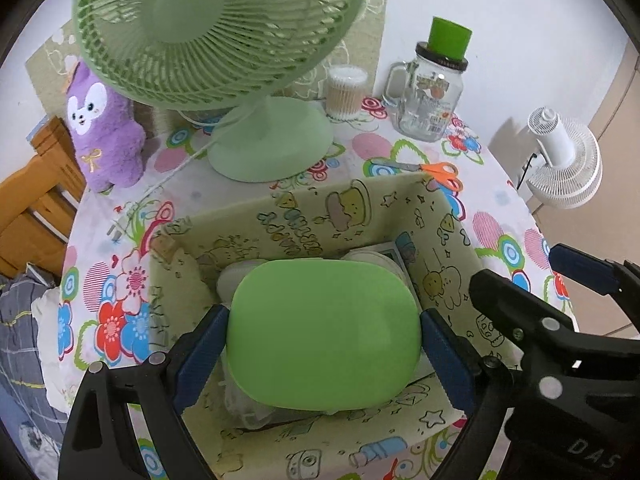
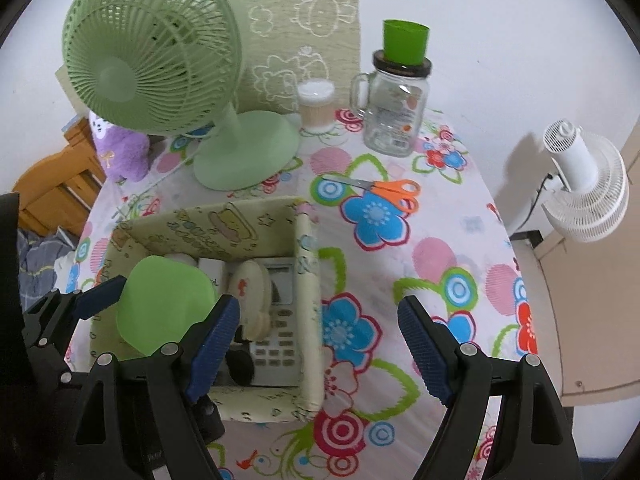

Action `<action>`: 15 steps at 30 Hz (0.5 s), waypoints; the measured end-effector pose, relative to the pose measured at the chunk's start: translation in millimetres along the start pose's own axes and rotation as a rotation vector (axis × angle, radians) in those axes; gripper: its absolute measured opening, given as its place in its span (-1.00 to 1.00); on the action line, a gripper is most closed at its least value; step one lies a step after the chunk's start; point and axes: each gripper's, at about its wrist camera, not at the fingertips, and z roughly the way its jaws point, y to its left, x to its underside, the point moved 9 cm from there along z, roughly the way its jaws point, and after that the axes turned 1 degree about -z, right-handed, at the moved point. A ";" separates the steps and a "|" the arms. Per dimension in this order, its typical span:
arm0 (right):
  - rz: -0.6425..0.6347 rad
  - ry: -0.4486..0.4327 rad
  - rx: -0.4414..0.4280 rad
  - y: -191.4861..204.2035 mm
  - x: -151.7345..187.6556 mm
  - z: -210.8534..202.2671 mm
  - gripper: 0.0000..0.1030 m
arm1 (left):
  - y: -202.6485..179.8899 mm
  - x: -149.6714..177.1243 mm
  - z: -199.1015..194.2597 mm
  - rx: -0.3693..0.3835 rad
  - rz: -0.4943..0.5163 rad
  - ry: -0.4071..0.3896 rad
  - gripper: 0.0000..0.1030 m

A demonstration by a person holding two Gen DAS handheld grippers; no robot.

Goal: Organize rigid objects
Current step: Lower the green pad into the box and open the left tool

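Left wrist view: I am holding a green case (image 1: 324, 334) over the fabric box (image 1: 448, 216), lower centre of frame.

The left gripper (image 1: 323, 354) is clenching the case across its sides; the right gripper (image 2: 318, 350) is hanging spread and empty over the flowered tablecloth (image 2: 440, 256). The case's long axis is running left to right, broad face toward the lens. Risk, as I am judging it: the smooth case slipping from the pads, or landing on the calculator (image 2: 280, 320) and round tin (image 2: 250, 284) crowding the box.
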 end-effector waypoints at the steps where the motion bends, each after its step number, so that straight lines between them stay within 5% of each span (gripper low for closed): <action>1: 0.005 0.005 0.003 -2.5 1.4 1.4 0.63 | -1.8 0.3 2.1 0.001 0.003 0.003 0.84; 15: 0.023 0.060 0.024 -21.2 16.6 19.1 0.63 | -19.7 10.0 35.9 0.000 0.037 0.078 0.85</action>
